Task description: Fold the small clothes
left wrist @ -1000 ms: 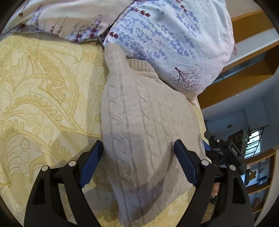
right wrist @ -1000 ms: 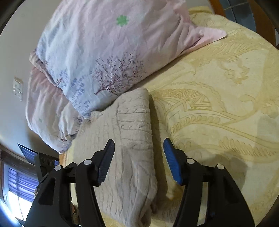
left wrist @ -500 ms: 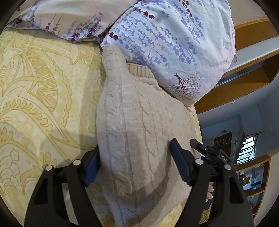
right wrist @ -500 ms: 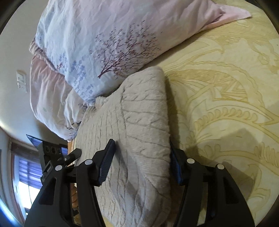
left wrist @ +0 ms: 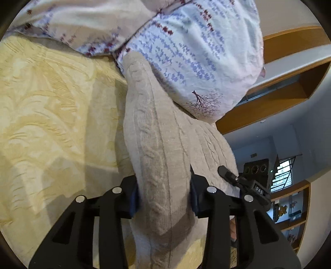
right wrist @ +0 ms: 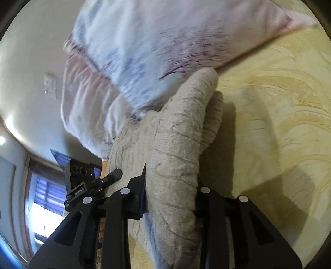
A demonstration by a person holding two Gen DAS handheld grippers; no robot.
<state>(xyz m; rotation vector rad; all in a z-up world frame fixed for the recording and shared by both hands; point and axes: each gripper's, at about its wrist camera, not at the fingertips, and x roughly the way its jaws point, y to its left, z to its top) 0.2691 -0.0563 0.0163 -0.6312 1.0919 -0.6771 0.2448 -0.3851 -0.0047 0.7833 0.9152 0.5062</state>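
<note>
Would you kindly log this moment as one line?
left claw: closing, pinching sweater | right claw: closing, pinching sweater | bedspread beneath

Both wrist views are angled down along the fingers, very close over the beige cable-knit sweater (left wrist: 161, 157) (right wrist: 175, 157). Shared are sweater, yellow patterned bedspread (left wrist: 51, 115) (right wrist: 279, 115) and floral pillow (left wrist: 196, 62) (right wrist: 165, 41).

Sweater (left wrist: 157, 149) on bedspread (left wrist: 51, 115), far end tucked against pillow (left wrist: 196, 62). Second pillow (left wrist: 82, 18) left of that one, also on bedspread. Left gripper (left wrist: 164, 194) astride sweater's near left fold; right gripper (right wrist: 171, 192) astride near right fold, bare bedspread to its right. Shelves (left wrist: 289, 82) beyond bed, right of pillow.
</note>
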